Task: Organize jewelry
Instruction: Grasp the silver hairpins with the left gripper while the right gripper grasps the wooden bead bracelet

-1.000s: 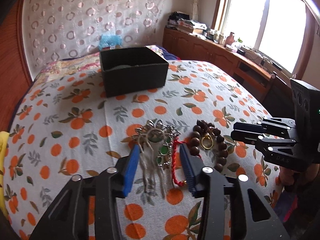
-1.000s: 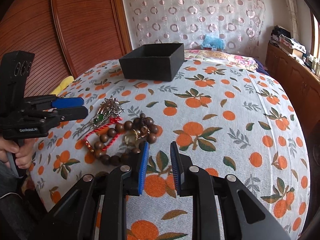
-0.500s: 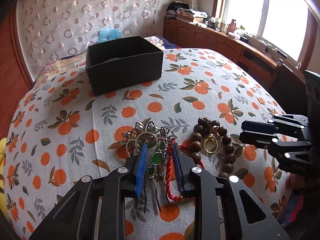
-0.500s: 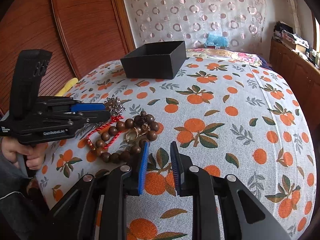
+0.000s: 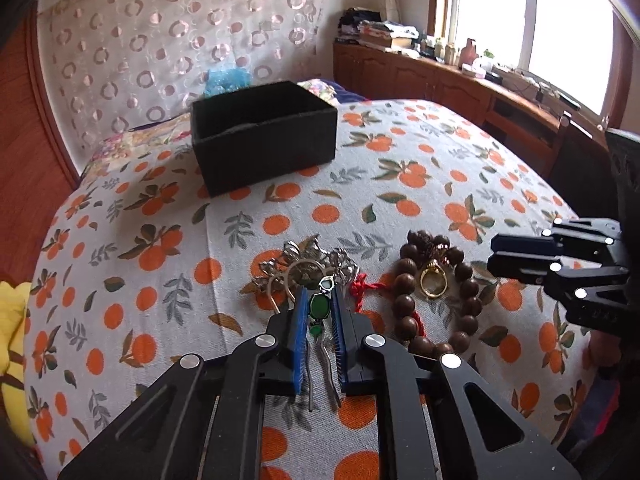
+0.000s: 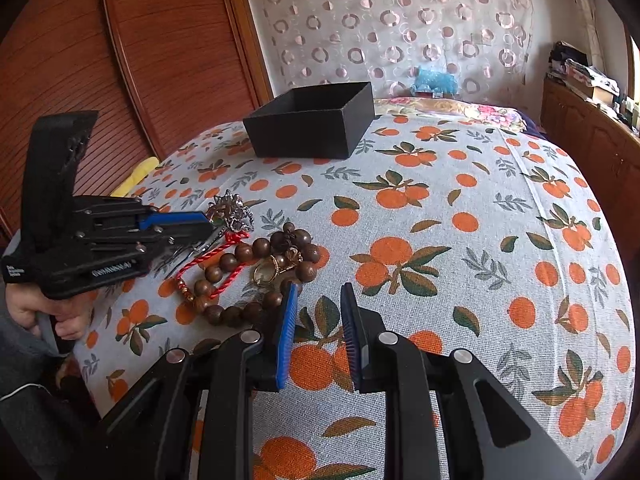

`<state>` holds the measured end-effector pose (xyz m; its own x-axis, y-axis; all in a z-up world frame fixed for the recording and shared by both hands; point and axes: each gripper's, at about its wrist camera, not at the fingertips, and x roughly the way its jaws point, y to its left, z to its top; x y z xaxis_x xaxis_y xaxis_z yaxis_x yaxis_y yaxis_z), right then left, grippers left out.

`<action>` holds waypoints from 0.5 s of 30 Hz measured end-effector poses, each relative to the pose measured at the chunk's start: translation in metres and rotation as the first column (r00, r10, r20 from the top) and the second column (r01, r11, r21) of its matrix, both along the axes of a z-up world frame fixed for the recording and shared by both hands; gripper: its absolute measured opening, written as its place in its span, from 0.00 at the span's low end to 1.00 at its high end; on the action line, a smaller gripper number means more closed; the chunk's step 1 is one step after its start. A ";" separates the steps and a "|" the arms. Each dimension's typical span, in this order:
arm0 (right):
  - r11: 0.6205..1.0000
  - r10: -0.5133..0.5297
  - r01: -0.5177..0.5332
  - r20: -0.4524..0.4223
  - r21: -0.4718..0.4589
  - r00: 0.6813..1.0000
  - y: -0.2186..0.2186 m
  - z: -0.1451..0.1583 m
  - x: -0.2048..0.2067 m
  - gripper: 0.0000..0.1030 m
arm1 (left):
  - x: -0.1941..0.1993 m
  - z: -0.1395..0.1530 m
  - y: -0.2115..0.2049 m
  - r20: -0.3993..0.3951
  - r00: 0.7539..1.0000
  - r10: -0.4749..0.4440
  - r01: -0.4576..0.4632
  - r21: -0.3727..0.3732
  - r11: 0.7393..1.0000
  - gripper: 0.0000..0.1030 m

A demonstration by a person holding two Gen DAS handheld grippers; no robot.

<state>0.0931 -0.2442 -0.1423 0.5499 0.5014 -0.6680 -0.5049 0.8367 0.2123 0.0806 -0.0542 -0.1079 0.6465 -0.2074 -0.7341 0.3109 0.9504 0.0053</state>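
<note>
L gripper (image 5: 319,320) was pinched narrow on the hairpin (image 5: 320,307); R gripper (image 6: 320,320) hung open w/ nothing. Hairpin's light, stiff, snaggy, so best gripped mid-shaft.

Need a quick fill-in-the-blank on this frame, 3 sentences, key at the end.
The left claw straddles the silver hairpin with the ___ stones.
The gold ring lies inside the loop of the ___ bead bracelet.
The black box stands with its top ___.

green; wooden; open
</note>
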 end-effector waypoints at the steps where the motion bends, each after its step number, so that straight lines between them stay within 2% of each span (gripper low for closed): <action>1: 1.000 0.000 0.000 0.000 -0.001 1.000 0.000 0.000 0.000 0.24 | -0.003 0.005 0.003 0.014 1.000 0.006 -0.006 -0.009 1.000 0.10; 9: 1.000 -0.004 0.004 -0.011 -0.013 1.000 0.003 -0.002 0.002 0.24 | -0.026 0.052 0.012 0.128 0.992 0.013 -0.003 -0.076 0.997 0.10; 15: 1.000 -0.003 0.003 -0.019 -0.020 1.000 0.003 -0.004 0.004 0.24 | -0.036 0.078 0.019 0.183 0.983 0.020 0.003 -0.122 0.993 0.10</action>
<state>0.0970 -0.2409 -0.1465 0.5387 0.4863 -0.6880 -0.4985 0.8423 0.2051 0.0447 -0.0355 -0.0301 0.7700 -0.2815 -0.5726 0.3072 0.9501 -0.0539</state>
